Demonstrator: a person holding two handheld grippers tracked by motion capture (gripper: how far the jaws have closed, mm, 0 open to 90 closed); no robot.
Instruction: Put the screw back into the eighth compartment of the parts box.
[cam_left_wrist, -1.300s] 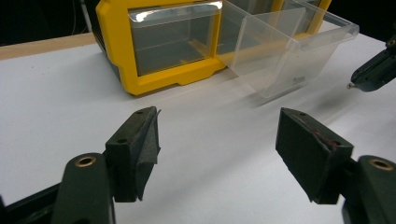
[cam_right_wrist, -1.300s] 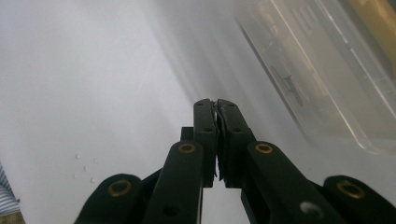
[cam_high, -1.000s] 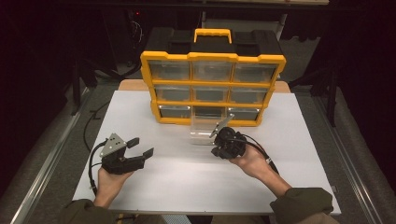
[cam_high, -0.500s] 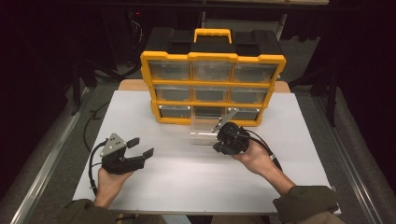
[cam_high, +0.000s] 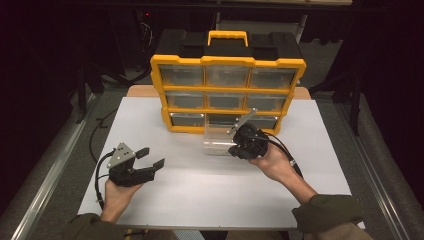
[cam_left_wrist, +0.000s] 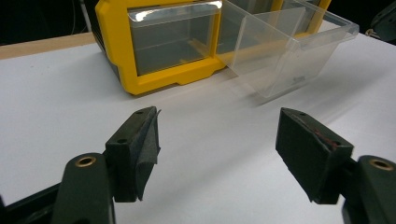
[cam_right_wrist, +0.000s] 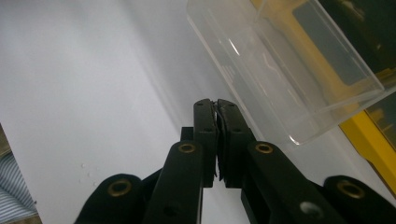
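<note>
A yellow organizer with clear drawers stands at the back of the white tabletop. One clear drawer is pulled out of its bottom row and stands empty. My right gripper hovers at the drawer's right front corner. In the right gripper view its jaws are shut with nothing seen between them, beside the drawer. My left gripper stands open at the front left. The left gripper view shows its wide-apart jaws facing the organizer and the drawer, well short of both.
The organizer has a yellow carry handle on a black top. Dark floor and metal rails flank the table. Cables trail from both grippers. Bare white surface lies between the two hands.
My right gripper has risen a little beside the pulled-out drawer, still shut. The left gripper and the drawer have stayed in place.
</note>
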